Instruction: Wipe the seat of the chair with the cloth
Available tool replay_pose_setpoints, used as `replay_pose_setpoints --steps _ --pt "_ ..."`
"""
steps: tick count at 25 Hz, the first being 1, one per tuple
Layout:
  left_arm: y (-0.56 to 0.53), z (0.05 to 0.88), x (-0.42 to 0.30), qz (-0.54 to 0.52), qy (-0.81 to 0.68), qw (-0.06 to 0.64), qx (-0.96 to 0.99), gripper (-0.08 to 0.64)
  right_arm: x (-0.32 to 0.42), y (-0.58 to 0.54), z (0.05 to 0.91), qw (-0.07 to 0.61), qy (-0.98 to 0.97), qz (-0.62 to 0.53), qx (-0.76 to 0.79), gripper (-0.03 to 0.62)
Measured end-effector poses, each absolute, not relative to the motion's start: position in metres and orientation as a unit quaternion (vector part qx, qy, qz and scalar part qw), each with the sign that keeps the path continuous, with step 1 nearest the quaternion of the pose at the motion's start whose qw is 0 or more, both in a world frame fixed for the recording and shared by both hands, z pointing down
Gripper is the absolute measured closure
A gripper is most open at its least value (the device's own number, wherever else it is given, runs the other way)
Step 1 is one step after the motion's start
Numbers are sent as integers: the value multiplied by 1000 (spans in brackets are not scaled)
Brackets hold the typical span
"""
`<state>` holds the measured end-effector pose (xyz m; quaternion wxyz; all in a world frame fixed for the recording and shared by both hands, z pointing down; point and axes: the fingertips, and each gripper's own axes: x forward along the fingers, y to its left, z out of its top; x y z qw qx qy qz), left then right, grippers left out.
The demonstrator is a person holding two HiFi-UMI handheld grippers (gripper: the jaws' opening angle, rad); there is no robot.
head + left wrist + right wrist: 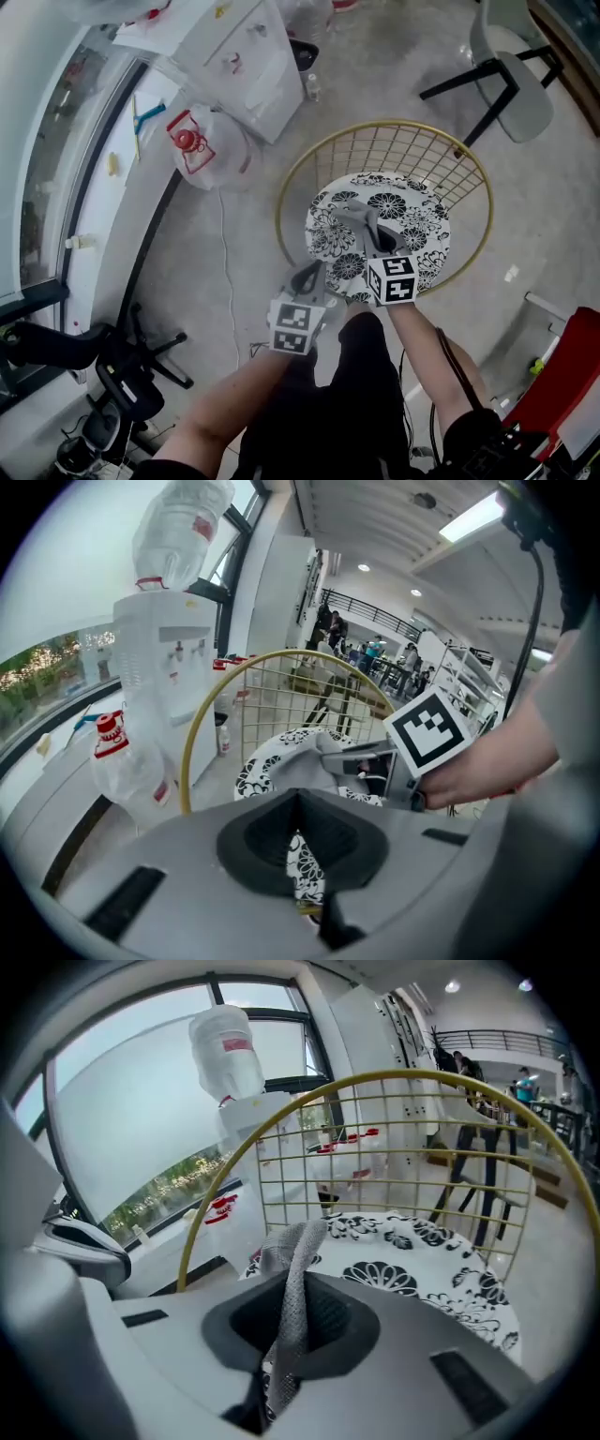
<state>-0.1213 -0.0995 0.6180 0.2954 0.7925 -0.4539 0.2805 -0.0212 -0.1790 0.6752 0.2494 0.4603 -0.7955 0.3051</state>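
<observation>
A chair with a gold wire back (pixel 394 150) carries a round seat (pixel 422 234) printed with black and white flowers. A grey cloth (pixel 361 223) lies bunched on the seat's near half. My right gripper (pixel 380 248) is shut on the cloth's near end. In the right gripper view the cloth (pixel 292 1260) rises as a strip out of the shut gripper (pixel 292 1312) over the seat (pixel 422 1279). My left gripper (pixel 307 279) hovers by the seat's front left edge, shut and holding nothing. In the left gripper view, that gripper (pixel 300 846) faces the seat (pixel 258 771), the cloth (pixel 300 759) and the right gripper (pixel 352 761).
A white water dispenser (pixel 244 56) and a big clear water bottle (pixel 206 141) stand left of the chair. A grey chair (pixel 516 84) is at the back right. A black office chair base (pixel 122 375) lies at the lower left, a red object (pixel 572 375) at the lower right.
</observation>
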Motion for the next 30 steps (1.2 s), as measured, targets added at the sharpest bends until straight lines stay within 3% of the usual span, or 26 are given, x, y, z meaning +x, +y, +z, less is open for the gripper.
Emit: replay_pose_setpoints --steps 12,30 --pt "-108 643 -150 280 -490 317 762 552 -91 -225 718 219 -826 334 398 566" --pt "-124 650 -110 285 -467 318 775 552 -7 -239 751 244 -774 351 467 566"
